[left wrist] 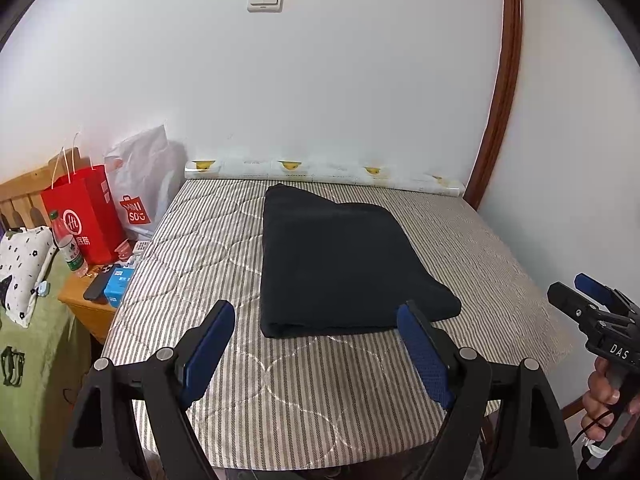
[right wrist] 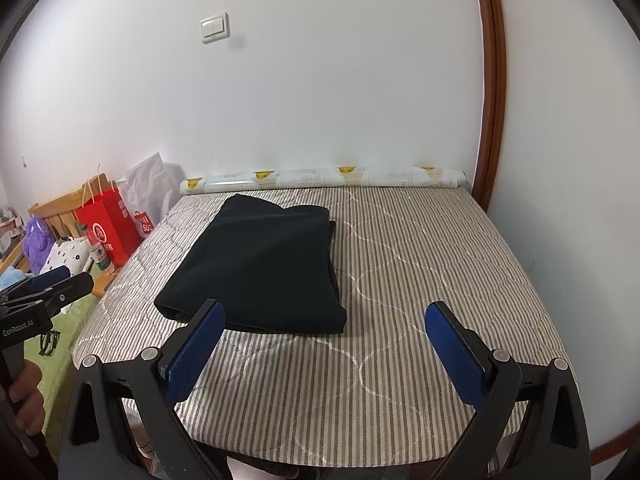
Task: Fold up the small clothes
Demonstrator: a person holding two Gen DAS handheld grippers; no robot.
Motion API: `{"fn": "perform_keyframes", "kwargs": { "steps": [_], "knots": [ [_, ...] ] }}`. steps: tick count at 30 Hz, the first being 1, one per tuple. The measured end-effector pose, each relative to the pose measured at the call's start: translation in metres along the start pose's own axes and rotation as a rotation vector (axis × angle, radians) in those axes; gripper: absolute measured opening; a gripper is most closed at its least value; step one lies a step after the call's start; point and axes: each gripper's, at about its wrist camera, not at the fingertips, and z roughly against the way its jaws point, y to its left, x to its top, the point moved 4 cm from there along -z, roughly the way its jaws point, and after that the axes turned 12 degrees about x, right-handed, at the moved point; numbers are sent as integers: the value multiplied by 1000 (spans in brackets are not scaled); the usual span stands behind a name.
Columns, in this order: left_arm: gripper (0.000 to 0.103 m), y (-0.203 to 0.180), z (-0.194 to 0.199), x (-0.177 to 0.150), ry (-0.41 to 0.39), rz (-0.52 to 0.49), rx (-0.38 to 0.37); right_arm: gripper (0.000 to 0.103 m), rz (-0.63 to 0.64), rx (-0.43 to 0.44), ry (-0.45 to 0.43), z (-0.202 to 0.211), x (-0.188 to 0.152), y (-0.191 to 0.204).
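A dark navy garment point(left wrist: 336, 260) lies folded into a thick rectangle on the striped mattress point(left wrist: 328, 392). It also shows in the right wrist view point(right wrist: 260, 264), left of centre on the mattress point(right wrist: 400, 280). My left gripper point(left wrist: 316, 320) is open and empty, held just short of the garment's near edge. My right gripper point(right wrist: 324, 320) is open and empty, near the garment's near right corner. The right gripper shows at the right edge of the left wrist view point(left wrist: 588, 300); the left gripper shows at the left edge of the right wrist view point(right wrist: 52, 284).
A rolled printed sheet point(left wrist: 320, 172) lies along the wall at the mattress's far edge. A red paper bag point(left wrist: 84, 212), a white Miniso bag point(left wrist: 140, 184), a bottle point(left wrist: 68, 246), a phone and a blue box point(left wrist: 118, 284) crowd a bedside stand on the left. A wooden door frame point(left wrist: 504, 80) stands right.
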Motion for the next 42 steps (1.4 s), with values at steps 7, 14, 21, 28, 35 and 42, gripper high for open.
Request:
{"fn": "perform_keyframes", "kwargs": {
  "steps": [7, 14, 21, 28, 35, 42],
  "knots": [
    [83, -1, 1, 1, -3, -2, 0, 99, -1, 8, -2, 3, -1, -1],
    [83, -3, 2, 0, -5, -7, 0, 99, -6, 22, -2, 5, -2, -3],
    [83, -4, 3, 1, -6, -8, 1, 99, -1, 22, -4, 7, -2, -3],
    [83, -4, 2, 2, -4, -1, 3, 99, -4, 27, -3, 7, 0, -6],
    [83, -2, 1, 0, -3, 1, 2, 99, -1, 30, -3, 7, 0, -7],
    [83, 0, 0, 1, 1, 6, 4, 99, -5, 35, -2, 6, 0, -8]
  ]
}}
